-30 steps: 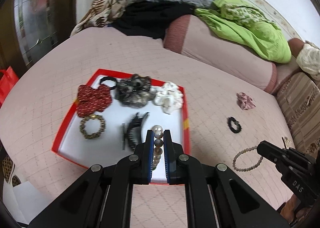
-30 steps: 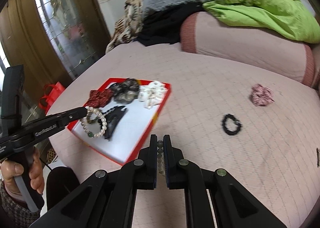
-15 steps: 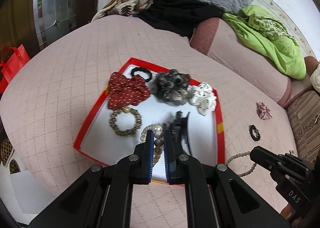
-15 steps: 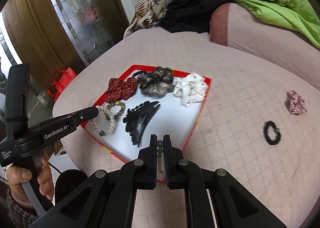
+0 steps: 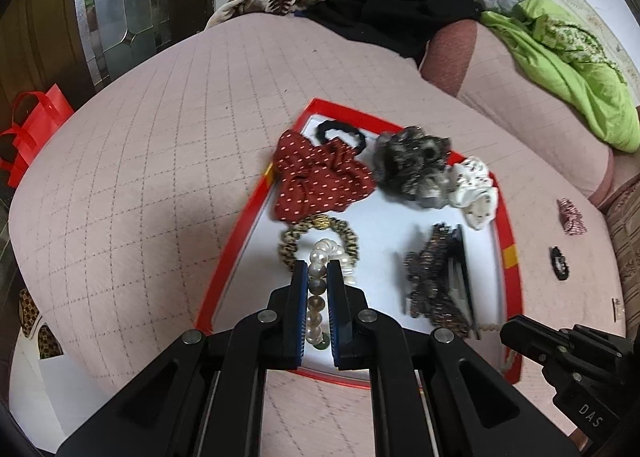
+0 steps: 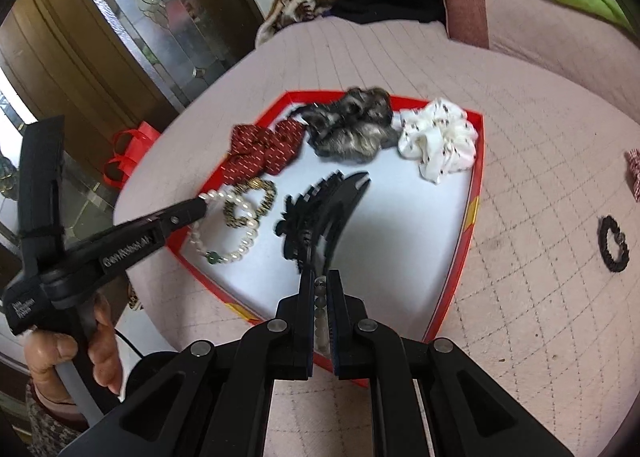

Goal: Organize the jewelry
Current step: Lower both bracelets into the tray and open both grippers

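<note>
My left gripper [image 5: 317,265] is shut on a white pearl bracelet [image 5: 322,251] with one green bead. The bracelet hangs over the front left of the red-rimmed tray [image 5: 224,277], just above a leopard-print hair tie [image 5: 290,247]. In the right wrist view the same left gripper [image 6: 202,207] holds that pearl bracelet [image 6: 230,235] as a loop. My right gripper [image 6: 321,275] is shut on a string of pale beads [image 6: 320,321], at the tray's [image 6: 472,209] front edge beside a black claw clip [image 6: 320,209]. The left wrist view shows the right gripper [image 5: 506,331] at the lower right with the bead string [image 5: 490,327].
The tray also holds a red dotted scrunchie [image 5: 320,181], a black hair tie [image 5: 340,133], a grey-brown scrunchie [image 5: 412,165] and a white scrunchie [image 5: 474,189]. On the pink quilt to the right lie a pink scrunchie [image 5: 572,215] and a black beaded tie [image 6: 614,243]. A hand [image 6: 72,353] grips the left handle.
Both grippers have come down and forward over the tray with their bracelets held. The tray now looks larger and nearer, and the pearl bracelet hangs above the leopard-print hair tie.
</note>
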Demonstrator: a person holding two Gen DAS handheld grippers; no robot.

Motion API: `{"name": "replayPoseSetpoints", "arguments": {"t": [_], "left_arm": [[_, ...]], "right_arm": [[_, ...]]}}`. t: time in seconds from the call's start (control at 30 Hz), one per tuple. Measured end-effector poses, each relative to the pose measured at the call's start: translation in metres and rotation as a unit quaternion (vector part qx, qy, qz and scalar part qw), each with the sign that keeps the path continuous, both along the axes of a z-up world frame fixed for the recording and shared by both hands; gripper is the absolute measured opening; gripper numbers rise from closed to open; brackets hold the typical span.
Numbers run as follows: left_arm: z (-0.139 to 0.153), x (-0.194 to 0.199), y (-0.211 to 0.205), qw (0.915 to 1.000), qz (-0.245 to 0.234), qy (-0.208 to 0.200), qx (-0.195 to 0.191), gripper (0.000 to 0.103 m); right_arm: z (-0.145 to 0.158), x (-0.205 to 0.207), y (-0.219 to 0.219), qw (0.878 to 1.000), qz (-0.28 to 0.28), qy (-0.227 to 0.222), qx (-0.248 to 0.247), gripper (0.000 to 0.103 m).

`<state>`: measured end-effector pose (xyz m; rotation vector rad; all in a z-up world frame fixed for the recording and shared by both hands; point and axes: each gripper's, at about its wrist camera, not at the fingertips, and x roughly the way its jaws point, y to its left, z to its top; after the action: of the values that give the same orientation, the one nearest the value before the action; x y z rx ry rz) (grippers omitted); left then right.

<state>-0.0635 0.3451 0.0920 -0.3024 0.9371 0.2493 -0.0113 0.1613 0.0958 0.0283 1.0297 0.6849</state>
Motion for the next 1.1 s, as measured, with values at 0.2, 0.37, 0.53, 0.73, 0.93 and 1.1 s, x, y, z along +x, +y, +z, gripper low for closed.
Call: {"name": "replayPoseSetpoints", "arguments": {"t": [0.2,0.37,0.53,0.73,0.93,1.1], "left_arm": [[-0.011,0.007,0.004,0.9999,-0.002,0.01,0.004,0.009],[-0.016,0.009,0.001,0.9995,0.003,0.022,0.024,0.009],[-0.015,0.007,0.001,0.9995,0.011,0.02,0.022,0.009],[-0.006,0.004,-0.007,0.9995,0.005,0.012,0.03,0.027],[0.01,-0.001,-0.019,0.9988,0.001,0.0,0.05,0.042],[0.022,-0.006,-0.031,0.9976,-0.001,-0.006,0.069,0.042]], "right_arm": [[-0.014,0.002,-0.001,0.999,-0.008,-0.005,-0.035,0.007],[-0.023,0.004,-0.004,0.998,-0.011,-0.004,-0.058,0.007],[-0.028,0.005,-0.005,0.998,-0.012,-0.007,-0.065,0.007],[-0.025,0.003,-0.006,0.998,-0.011,-0.015,-0.063,0.008],[-0.015,-0.003,-0.01,0.998,-0.014,-0.033,-0.06,0.038],[-0.001,-0.011,-0.019,0.997,-0.016,-0.055,-0.056,0.038]]}}
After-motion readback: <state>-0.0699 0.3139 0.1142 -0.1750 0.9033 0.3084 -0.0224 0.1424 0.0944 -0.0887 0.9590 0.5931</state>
